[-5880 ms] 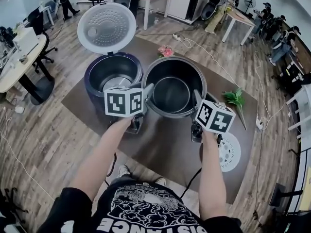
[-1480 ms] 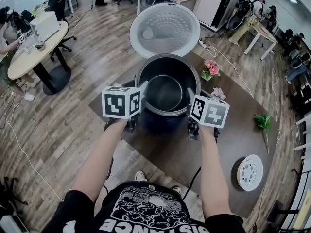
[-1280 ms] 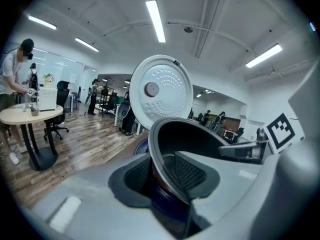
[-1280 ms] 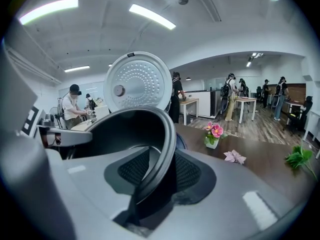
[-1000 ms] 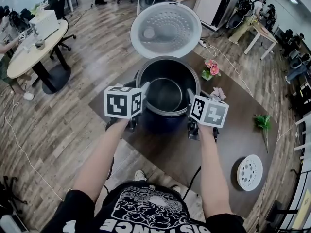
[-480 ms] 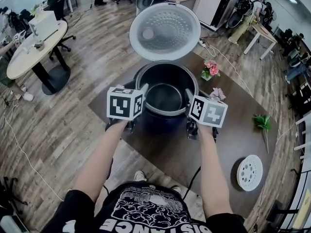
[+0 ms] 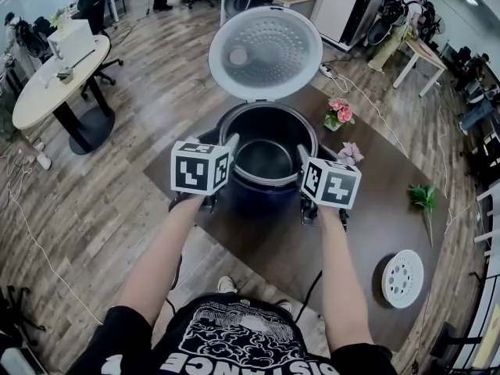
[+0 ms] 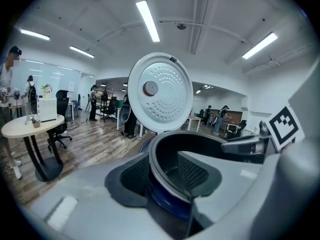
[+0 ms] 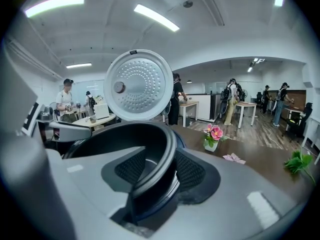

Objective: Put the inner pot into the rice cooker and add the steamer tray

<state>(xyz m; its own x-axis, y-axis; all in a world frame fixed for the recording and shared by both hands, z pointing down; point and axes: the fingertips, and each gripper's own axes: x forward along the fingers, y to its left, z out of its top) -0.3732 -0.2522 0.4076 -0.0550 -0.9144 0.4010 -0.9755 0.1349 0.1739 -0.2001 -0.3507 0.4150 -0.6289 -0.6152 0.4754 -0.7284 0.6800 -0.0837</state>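
Pot seating looked all but done: the inner pot [image 7: 266, 161] sat low in the rice cooker [image 7: 260, 199], whose lid [image 7: 266, 51] stood swung open behind it. The left claw [image 8: 162, 174] straddled the pot's near-left rim and the right claw [image 9: 161, 170] its near-right rim. Both claws' jaws had just been opening, the right more so. The rim was between each pair of pads, but neither pair appeared to press on it, so both read as released. The steamer tray [image 7: 403, 278] lay well apart at the right of the worktop [image 7: 367, 217], untouched.

To finish the step well, I judged that the 2 claws should widen until there was a gap on both sides of the rim. They should then lift straight up off it rather than pull sideways, since a snagged pad could tilt the pot or hoist it out of its seat. It would be worth checking that the rim sat level all round the cooker's mouth before either claw headed for the tray. The tray should then be taken by its edge, kept flat, and lowered onto the pot without brushing the open lid.
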